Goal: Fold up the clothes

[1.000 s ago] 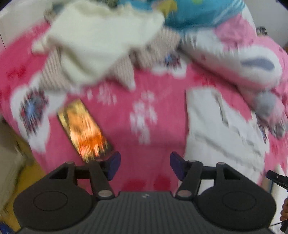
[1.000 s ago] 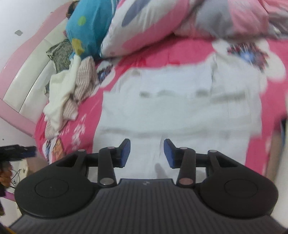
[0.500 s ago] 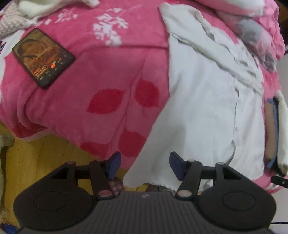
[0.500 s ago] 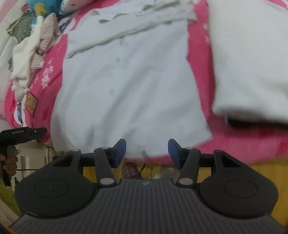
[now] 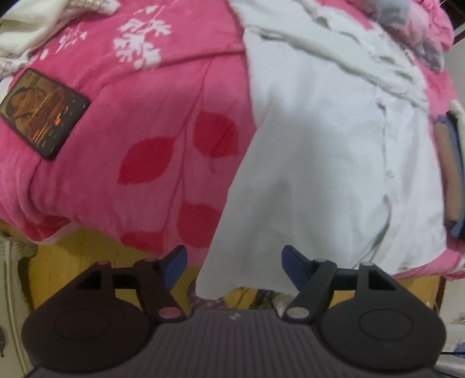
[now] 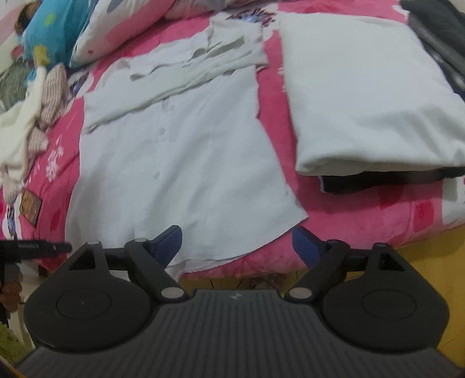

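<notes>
- Lying button-side up on the pink bed cover (image 6: 348, 221), the white shirt (image 6: 174, 151) runs its long axis away from both tongs: collar and folded-in sleeves at the far end, hem draped over the near edge of the bed.
- Left tongs (image 5: 234, 258): released, blue tips spread wide, holding nothing; the hem's left corner (image 5: 209, 279) hangs just ahead, between the tips.
- Right tongs (image 6: 237, 240): likewise released and empty; the hem's right corner (image 6: 299, 216) lies just ahead of the right tip.
- Each corner is nearer its own-side tongs, so a hem-to-collar fold would suit a two-handed pinch; this is a judgement only.
- Stage: sleeves appear already laid across the chest, body unfolded lengthwise.
- Surroundings: a phone (image 5: 40, 113) lies on the cover well left of the shirt; a heap of cream and striped clothes (image 6: 32, 116) sits at far left; a folded white garment (image 6: 366, 96) on a dark one rests to the right, apart from the shirt.
- Nothing rests on the shirt; pillows (image 6: 122, 26) lie beyond the collar.
</notes>
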The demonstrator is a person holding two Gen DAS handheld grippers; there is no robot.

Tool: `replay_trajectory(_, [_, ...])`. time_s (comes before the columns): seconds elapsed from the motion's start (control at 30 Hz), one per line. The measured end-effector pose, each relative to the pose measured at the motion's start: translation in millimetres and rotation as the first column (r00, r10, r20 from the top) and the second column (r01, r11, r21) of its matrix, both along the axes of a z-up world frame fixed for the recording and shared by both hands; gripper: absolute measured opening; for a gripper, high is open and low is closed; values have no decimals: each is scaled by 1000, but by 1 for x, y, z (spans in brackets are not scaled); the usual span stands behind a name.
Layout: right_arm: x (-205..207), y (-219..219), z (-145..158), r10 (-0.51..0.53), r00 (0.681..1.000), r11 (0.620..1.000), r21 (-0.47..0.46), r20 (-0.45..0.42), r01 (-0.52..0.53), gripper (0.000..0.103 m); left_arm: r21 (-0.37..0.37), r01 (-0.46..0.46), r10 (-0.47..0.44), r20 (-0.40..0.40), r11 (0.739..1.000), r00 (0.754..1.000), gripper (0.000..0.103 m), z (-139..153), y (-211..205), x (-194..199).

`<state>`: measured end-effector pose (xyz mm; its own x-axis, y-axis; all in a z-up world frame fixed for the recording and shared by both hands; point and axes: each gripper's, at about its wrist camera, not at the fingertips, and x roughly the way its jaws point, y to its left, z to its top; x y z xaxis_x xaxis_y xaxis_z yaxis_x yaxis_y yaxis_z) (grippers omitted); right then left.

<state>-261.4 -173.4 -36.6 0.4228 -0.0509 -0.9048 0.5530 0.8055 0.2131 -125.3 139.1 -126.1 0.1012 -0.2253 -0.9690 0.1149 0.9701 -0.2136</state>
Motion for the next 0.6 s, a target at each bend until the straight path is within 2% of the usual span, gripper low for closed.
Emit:
replay_trajectory(0.17, [-12,3,-12,8,1000,996,-91,-10,-9,91,50,16,-15,-29,999,999,73,-8,-7,0])
replay_trajectory(0.27, [-8,-2,-28,49,998,991,-125,-30,-53,91,62,38,-36,-25,997,999,73,-8,-12,0])
replay_trajectory(0.33, [-2,-14,-41,40,999,995,-92,-27,-43,91,72,55,-53,-20,996,998,73,-7,-16,1])
replay_trajectory(0.5, [9,-41,-66,-20,998,1000,-16,64,21,87,84,82,-82,-9,993,997,73,-4,-20,0])
replay_trajectory(0.6, [16,-47,-77,-5,995,1000,12,102,4,75,91,96,-96,-10,991,995,73,-4,-22,-2])
